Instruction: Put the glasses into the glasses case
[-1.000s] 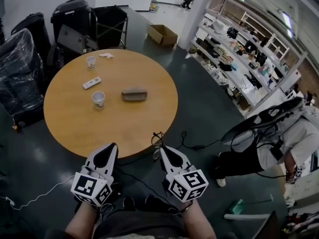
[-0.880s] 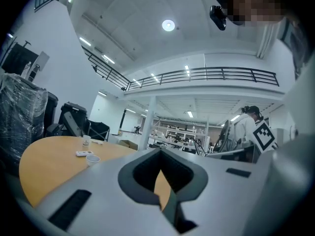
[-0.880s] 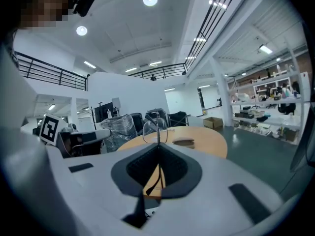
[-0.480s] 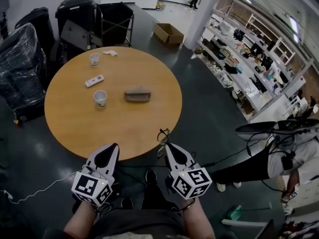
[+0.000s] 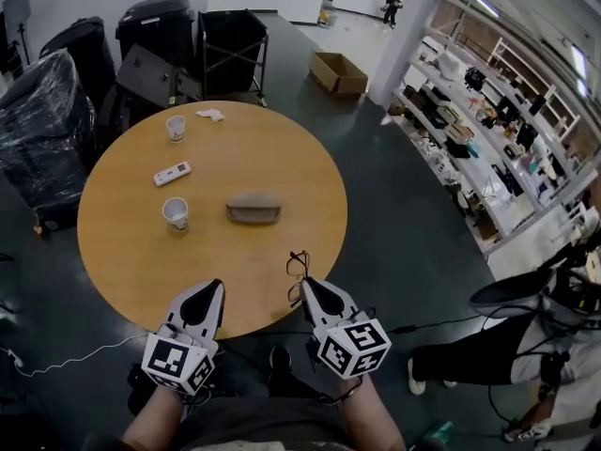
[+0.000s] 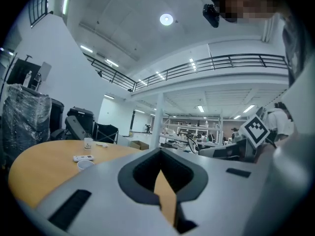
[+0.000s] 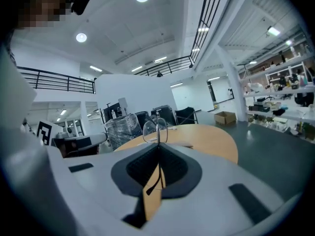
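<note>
A pair of thin-framed glasses [image 5: 298, 269] is pinched in my right gripper [image 5: 306, 284], which is shut on them at the round table's near edge. In the right gripper view the lenses of the glasses [image 7: 155, 130] stick up past the closed jaw tips. The grey glasses case [image 5: 253, 208] lies closed near the middle of the wooden table [image 5: 282, 158], well ahead of both grippers. My left gripper [image 5: 210, 289] is shut with nothing in it, over the near edge to the left; its closed jaws fill the left gripper view [image 6: 160, 173].
Two paper cups [image 5: 175, 213] [image 5: 176, 128], a white remote [image 5: 173, 173] and a crumpled tissue [image 5: 210, 115] lie on the table's left half. Black bins and a wrapped stack stand behind. A cardboard box [image 5: 340, 72], shelving and a person [image 5: 535, 327] are at the right. Cables run across the floor.
The view has shifted: the table now sits closer and both grippers have come forward over its near edge. The glasses stay held in the right gripper.
</note>
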The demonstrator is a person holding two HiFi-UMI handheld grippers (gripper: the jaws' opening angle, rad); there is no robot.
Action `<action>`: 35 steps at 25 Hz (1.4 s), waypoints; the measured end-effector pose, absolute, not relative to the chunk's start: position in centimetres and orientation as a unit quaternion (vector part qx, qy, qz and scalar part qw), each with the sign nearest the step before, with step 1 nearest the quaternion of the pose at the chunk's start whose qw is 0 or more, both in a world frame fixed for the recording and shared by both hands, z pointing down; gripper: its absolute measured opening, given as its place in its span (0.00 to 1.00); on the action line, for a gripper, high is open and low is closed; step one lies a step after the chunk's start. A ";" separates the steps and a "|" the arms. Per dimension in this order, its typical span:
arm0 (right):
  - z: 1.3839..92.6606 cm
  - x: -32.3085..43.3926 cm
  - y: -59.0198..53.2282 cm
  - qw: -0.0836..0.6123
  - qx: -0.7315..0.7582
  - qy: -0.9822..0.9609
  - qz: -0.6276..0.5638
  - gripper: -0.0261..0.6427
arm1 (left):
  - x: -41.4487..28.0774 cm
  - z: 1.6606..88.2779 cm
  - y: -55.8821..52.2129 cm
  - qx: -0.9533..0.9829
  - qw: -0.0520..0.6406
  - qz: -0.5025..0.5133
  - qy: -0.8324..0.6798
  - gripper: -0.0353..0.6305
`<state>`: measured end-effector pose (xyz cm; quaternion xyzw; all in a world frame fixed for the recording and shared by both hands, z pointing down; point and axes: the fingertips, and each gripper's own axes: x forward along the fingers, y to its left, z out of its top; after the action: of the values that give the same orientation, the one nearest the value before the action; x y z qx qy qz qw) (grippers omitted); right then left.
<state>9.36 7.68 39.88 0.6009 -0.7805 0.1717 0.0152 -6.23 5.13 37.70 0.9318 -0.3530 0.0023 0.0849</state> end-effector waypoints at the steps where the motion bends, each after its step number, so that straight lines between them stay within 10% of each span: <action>1: 40.0 10.1 6.8 0.018 0.596 -0.784 0.172 0.03 | -5.5 37.8 4.4 0.929 0.078 0.005 -0.361 0.06; 35: 48.8 13.1 -7.0 0.240 0.468 -0.835 0.164 0.03 | 1.6 47.6 -11.9 0.896 0.107 0.104 -0.419 0.06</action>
<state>13.06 -6.96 48.77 0.4677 -0.8347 0.1640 0.2399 1.56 -11.94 47.56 0.8957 -0.4190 0.1035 0.1073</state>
